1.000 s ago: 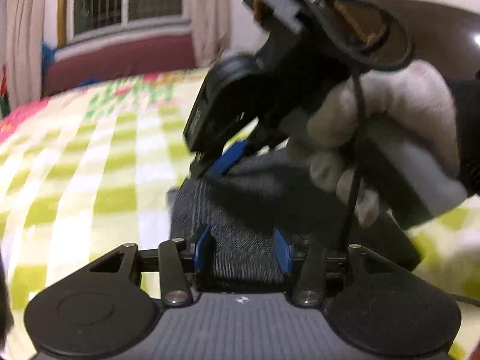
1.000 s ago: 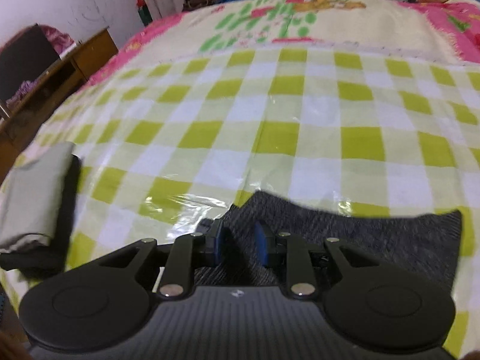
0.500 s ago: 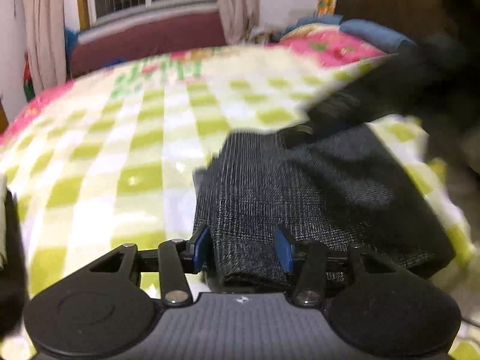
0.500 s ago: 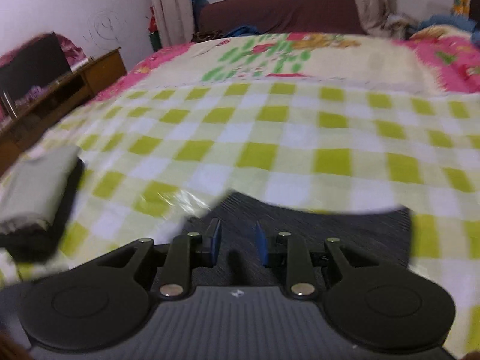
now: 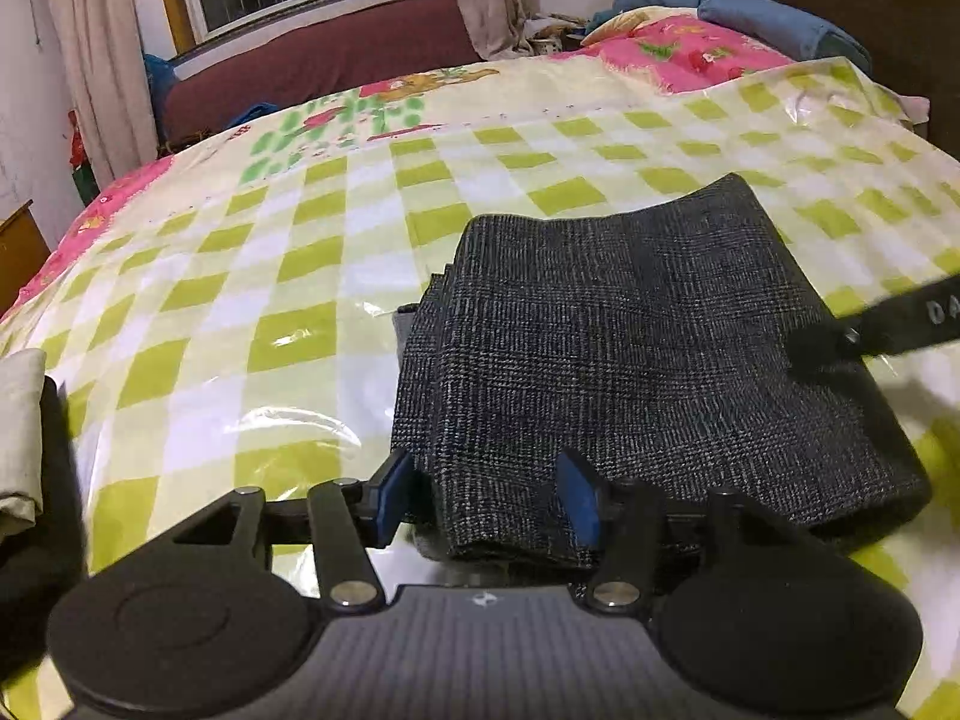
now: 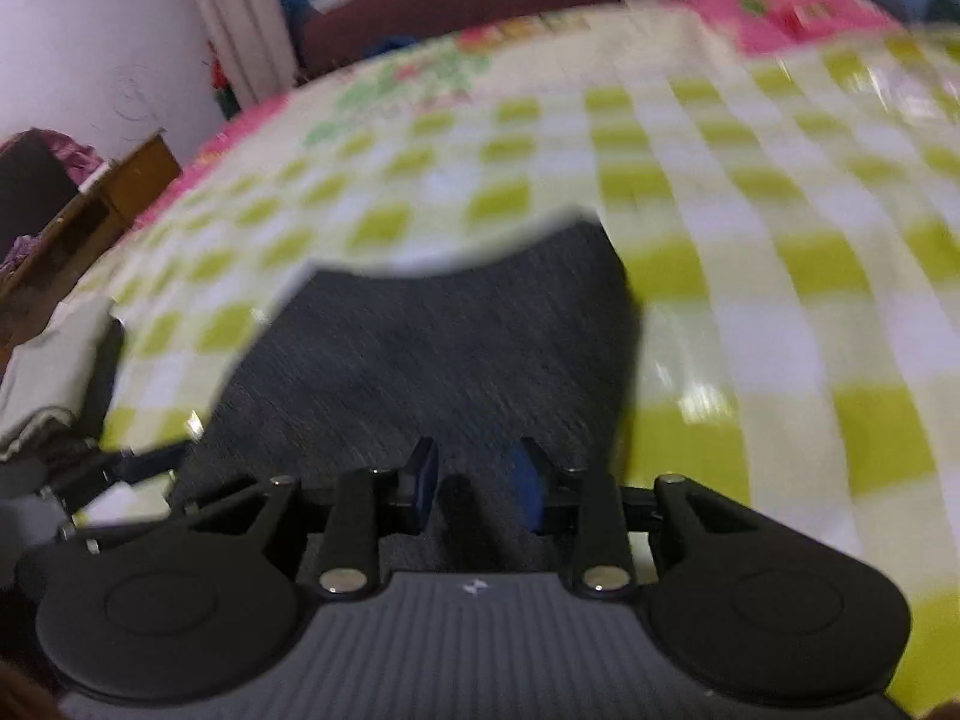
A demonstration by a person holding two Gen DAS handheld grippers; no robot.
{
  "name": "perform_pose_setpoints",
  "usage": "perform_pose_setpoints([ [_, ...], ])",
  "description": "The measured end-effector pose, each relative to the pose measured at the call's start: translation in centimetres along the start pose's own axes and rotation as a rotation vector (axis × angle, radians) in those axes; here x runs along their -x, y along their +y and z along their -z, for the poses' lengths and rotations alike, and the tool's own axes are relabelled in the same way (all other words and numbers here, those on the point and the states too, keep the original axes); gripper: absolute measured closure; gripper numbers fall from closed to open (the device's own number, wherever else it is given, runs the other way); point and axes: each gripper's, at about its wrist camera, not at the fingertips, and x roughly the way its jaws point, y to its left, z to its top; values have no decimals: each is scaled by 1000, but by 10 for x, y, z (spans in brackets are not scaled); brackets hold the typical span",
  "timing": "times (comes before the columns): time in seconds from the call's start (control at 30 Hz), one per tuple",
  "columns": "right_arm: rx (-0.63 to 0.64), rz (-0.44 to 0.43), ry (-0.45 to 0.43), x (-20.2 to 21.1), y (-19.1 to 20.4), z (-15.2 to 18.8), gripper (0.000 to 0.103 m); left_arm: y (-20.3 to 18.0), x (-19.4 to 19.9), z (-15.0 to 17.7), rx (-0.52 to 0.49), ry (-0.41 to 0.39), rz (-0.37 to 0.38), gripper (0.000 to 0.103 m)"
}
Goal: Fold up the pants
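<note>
- Left claw sits low at the near edge of the folded pants, its blue pads spread apart on either side of the stacked fabric edge without pinching it; I read it as open, placed there so it can either let go or nip the layers again.
- Pants, a dark grey checked pair, lie on the bed as a compact rectangle of several layers, the layered edges showing along the left side. That neat stack suggests the folding is nearly done.
- Plastic-covered green-and-white checked sheet under the pants is slick and glossy, so the bundle may slide if nudged.
- At the far left edge of the left view, a pale folded cloth lies on something dark, well apart from the pants.
- Right claw hovers over the same pants, pads parted with dark fabric seen through the gap but nothing gripped; it looks open. The view is blurred.
- Its tip also shows at the right edge of the left view as a dark bar reaching the bundle's right side; touching or just above, I cannot tell.
</note>
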Motion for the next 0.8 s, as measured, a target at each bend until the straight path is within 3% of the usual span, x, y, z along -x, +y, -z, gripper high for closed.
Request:
perform_pose_setpoints([
  [0.13, -68, -38, -48, 23, -13, 6, 67, 7, 20, -1, 15, -31, 8, 36],
  [0.3, -121, -47, -3, 8, -31, 13, 58, 15, 16, 1, 38, -39, 25, 36],
  [0.43, -222, -127, 24, -8, -44, 14, 54, 14, 8, -3, 24, -24, 32, 36],
  [0.67, -236, -179, 36, -19, -50, 10, 50, 6, 0, -13, -13, -22, 46, 35],
  [0.8, -216, -150, 35, -19, -44, 9, 50, 0, -8, -14, -20, 8, 31, 33],
])
